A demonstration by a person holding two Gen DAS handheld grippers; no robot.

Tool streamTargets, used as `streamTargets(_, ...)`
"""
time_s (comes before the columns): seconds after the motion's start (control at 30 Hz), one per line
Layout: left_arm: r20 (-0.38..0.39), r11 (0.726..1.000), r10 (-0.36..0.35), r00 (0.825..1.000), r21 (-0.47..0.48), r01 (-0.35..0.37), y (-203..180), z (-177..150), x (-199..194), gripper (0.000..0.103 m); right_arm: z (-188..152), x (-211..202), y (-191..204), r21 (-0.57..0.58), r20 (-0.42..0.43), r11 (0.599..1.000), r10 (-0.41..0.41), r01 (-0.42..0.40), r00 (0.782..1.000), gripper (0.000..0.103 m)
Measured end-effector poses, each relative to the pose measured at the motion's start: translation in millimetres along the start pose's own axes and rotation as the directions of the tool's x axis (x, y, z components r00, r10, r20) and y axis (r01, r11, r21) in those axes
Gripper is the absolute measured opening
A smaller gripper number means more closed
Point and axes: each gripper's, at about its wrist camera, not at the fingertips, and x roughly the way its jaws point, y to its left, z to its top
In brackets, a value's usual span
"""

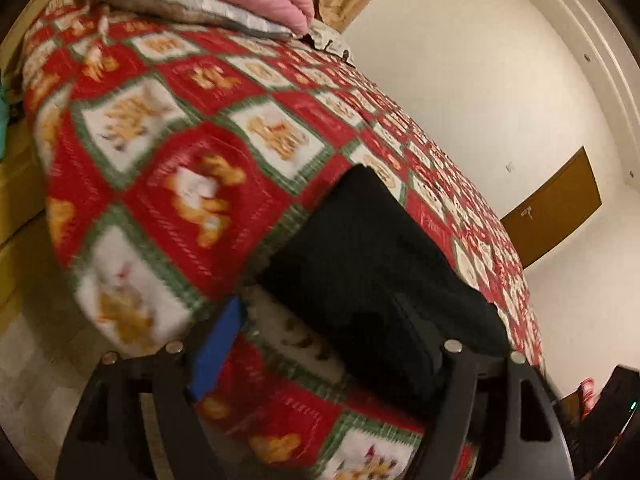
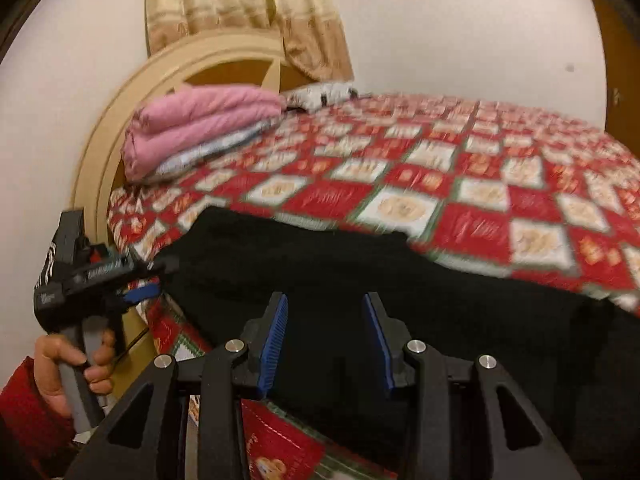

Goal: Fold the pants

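Note:
Black pants lie along the near edge of a bed under a red, white and green patterned blanket. In the left wrist view the pants run away from me across the blanket. My left gripper is open, its blue left pad beside the near end of the pants; its right finger is dark against the cloth. It also shows in the right wrist view at the pants' left end. My right gripper is open and empty over the pants' near edge.
A folded pink blanket on a grey pillow lies at the head of the bed by a curved cream headboard. A beige curtain hangs behind. A white wall and a brown door lie beyond the bed.

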Motion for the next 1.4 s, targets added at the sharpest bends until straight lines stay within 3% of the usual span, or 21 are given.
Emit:
streamTargets(0.07, 0.024, 0.999, 0.005, 1.0, -0.039, -0.004, 2.6, 1.1, 10.5, 0.084, -9.5, 24.3, -2.4, 0.041, -0.084, 0.999, 0.002, 0.002, 0.996, 0.041)
streamTargets(0.1, 0.026, 0.999, -0.006, 1.0, -0.048, 0.007, 2.3, -0.4, 10.8, 0.094, -17.5, 34.0, -6.6, 0.079, -0.108, 0.997, 0.015, -0.007, 0.994, 0.042)
streamTargets(0.13, 0.035, 0.999, -0.006, 0.999, -0.047, 0.008, -1.2, -2.0, 12.3, 0.097, -20.6, 29.1, -7.1, 0.086, -0.053, 0.996, 0.021, -0.017, 0.998, 0.042)
streamTargets(0.27, 0.05, 0.998, 0.064, 0.997, 0.011, -0.065, -16.0, -4.6, 12.7, 0.096, -18.7, 27.1, -2.6, 0.065, -0.076, 0.998, 0.025, -0.02, 0.997, 0.048)
streamTargets(0.3, 0.066, 0.998, 0.057, 0.996, -0.013, -0.057, -13.5, -3.9, 9.9, 0.089, -18.2, 23.2, -2.9, 0.079, -0.076, 0.997, 0.033, -0.027, 0.997, 0.048)
streamTargets(0.37, 0.099, 0.999, 0.033, 0.995, -0.042, -0.029, -7.5, -0.3, 2.9, 0.061, -19.4, 13.9, -5.4, 0.113, -0.056, 0.992, 0.068, -0.061, 0.996, 0.048)
streamTargets(0.4, 0.102, 0.999, 0.017, 0.995, -0.043, -0.013, -5.8, 3.1, 2.8, 0.039, -21.0, 9.3, -6.5, 0.122, -0.048, 0.99, 0.071, -0.065, 0.996, 0.048)
streamTargets(0.43, 0.082, 0.998, -0.009, 0.997, -0.054, 0.014, -2.4, 7.0, 6.6, 0.034, -22.5, 5.0, -8.2, 0.126, -0.044, 0.99, 0.069, -0.063, 0.997, 0.048)
streamTargets(0.57, 0.085, 0.992, -0.057, 0.995, -0.104, 0.066, -1.9, 3.5, 8.3, 0.03, -29.7, -10.6, -23.2, 0.186, -0.035, 0.981, 0.063, -0.056, 0.997, 0.049)
streamTargets(0.77, 0.104, 0.997, -0.029, 0.994, -0.069, 0.036, -13.4, 1.2, 3.5, 0.024, -45.7, -34.3, -53.3, 0.293, -0.013, 0.955, 0.037, -0.032, 0.999, 0.049)
streamTargets(0.87, 0.145, 0.998, 0.005, 0.989, 0.061, -0.014, -44.4, 2.6, -8.0, 0.023, -48.1, -61.9, -73.9, 0.338, 0.054, 0.941, -0.011, -0.008, 0.998, 0.049)
streamTargets(0.93, 0.179, 0.986, -0.013, 0.984, 0.166, -0.017, -75.7, 4.3, -18.0, 0.023, -48.5, -84.3, -91.8, 0.377, 0.101, 0.926, -0.057, 0.015, 0.993, 0.049)
streamTargets(1.0, 0.2, 0.97, -0.051, 0.978, 0.245, 0.001, -103.4, 5.2, -26.6, 0.023, -49.4, -112.9, -120.1, 0.444, 0.144, 0.894, -0.144, 0.066, 0.979, 0.049)
streamTargets(1.07, 0.208, 0.941, -0.098, 0.973, 0.337, 0.023, -138.3, 1.0, -33.5, 0.023, -46.2, -131.9, -145.1, 0.492, 0.152, 0.867, -0.173, 0.077, 0.973, 0.049)
streamTargets(1.2, 0.168, 0.853, -0.224, 0.96, 0.509, 0.11, -209.8, -18.1, -37.9, 0.023, -49.0, -173.3, -185.0, 0.534, 0.161, 0.831, -0.277, 0.152, 0.947, 0.049)
streamTargets(1.27, 0.115, 0.797, -0.285, 0.952, 0.58, 0.168, -246.2, -39.4, -34.0, 0.023, -56.2, -190.6, -201.9, 0.545, 0.147, 0.818, -0.312, 0.186, 0.939, 0.049)
streamTargets(1.4, 0.011, 0.703, -0.343, 0.939, 0.666, 0.248, -291.9, -82.9, -20.6, 0.023, -74.2, -210.1, -226.7, 0.585, 0.132, 0.784, -0.344, 0.207, 0.93, 0.049)
